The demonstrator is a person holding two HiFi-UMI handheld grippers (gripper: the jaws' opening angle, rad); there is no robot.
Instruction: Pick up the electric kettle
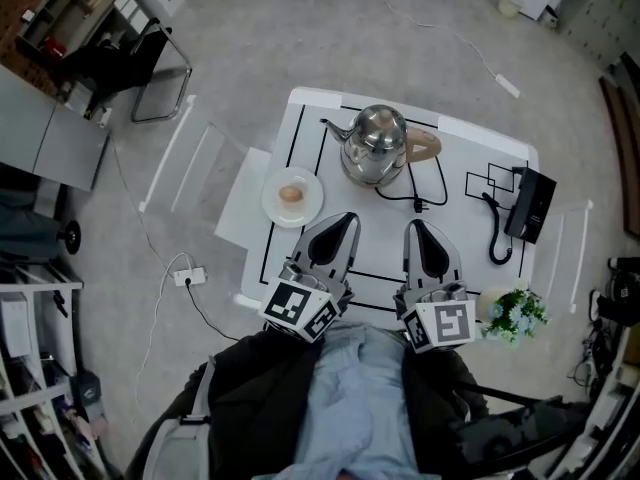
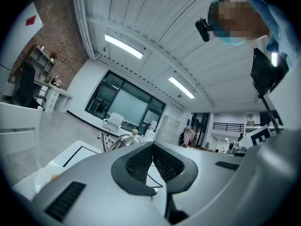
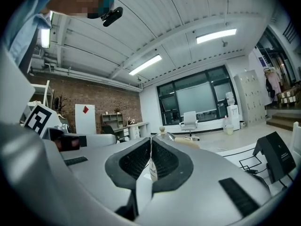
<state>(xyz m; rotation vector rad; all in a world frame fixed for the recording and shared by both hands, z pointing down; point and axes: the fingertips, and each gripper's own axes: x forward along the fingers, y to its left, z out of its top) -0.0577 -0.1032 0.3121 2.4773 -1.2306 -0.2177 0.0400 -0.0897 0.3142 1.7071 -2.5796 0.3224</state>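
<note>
A shiny steel electric kettle point(image 1: 375, 146) with a long spout and a tan handle stands at the far middle of the white table point(image 1: 300, 110). Its black cord trails to the right. Both grippers hover over the near part of the table, side by side, pointing at the kettle and well short of it. My left gripper point(image 1: 345, 218) is shut with nothing in it, and so is my right gripper point(image 1: 413, 227). In the left gripper view the kettle point(image 2: 117, 140) peeks over the shut jaws. The right gripper view shows only the kettle's knob and handle point(image 3: 175, 139) above the jaws.
A white plate point(image 1: 292, 196) with an egg point(image 1: 290, 194) lies left of the kettle. A black desk phone point(image 1: 532, 204) with its cord sits at the table's right edge. A small flower pot point(image 1: 514, 313) stands at the near right corner. A power strip point(image 1: 189, 276) lies on the floor left.
</note>
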